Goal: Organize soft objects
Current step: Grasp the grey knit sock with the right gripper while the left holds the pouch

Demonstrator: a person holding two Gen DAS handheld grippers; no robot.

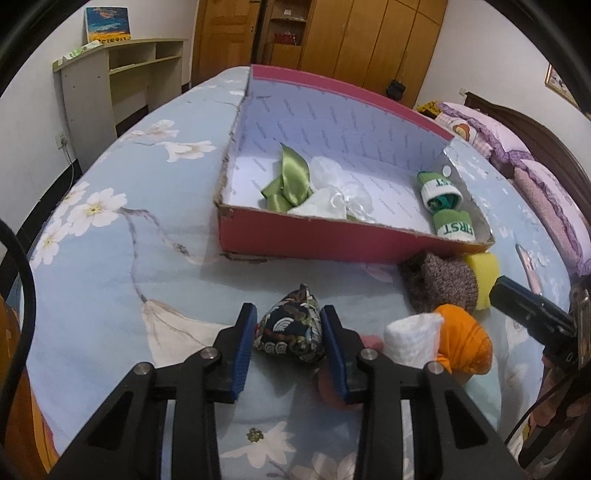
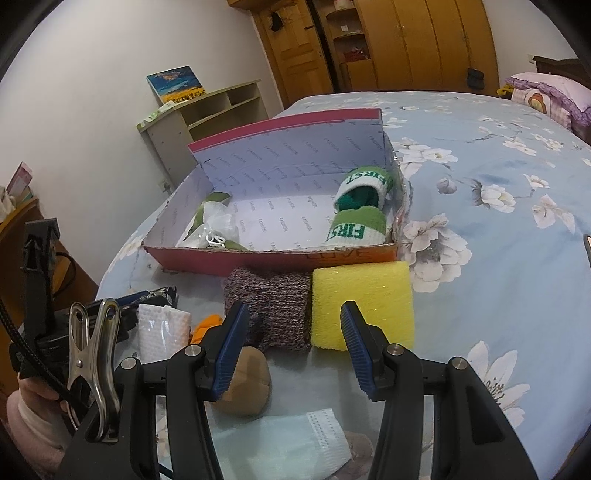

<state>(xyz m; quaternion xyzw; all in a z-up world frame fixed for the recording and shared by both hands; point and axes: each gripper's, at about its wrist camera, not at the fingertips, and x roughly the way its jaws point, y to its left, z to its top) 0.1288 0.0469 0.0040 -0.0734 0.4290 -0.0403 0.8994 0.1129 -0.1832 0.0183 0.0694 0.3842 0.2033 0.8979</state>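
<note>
A red cardboard box [image 1: 317, 240] [image 2: 258, 264] lies on the bed and holds green satin cloth [image 1: 290, 181], clear wrap and green-white "FIRST" socks [image 1: 441, 190] [image 2: 364, 218]. My left gripper [image 1: 288, 317] has its blue pads on both sides of a dark patterned fabric pouch [image 1: 291, 326] that rests on the bed. My right gripper [image 2: 291, 325] is open and empty, above a brown knitted piece [image 2: 269, 306] [image 1: 439, 282] and a yellow sponge [image 2: 364, 306] [image 1: 484, 267]. A white woven roll [image 1: 412, 338] [image 2: 162, 328] and orange cloth [image 1: 465, 339] lie beside the pouch.
A tan soft lump [image 2: 247, 384] and a pale blue face mask [image 2: 295, 439] lie near the right gripper. Pillows [image 1: 517, 147] are at the bed's head. A shelf unit [image 1: 122, 77] and wooden wardrobe [image 1: 369, 33] stand by the wall.
</note>
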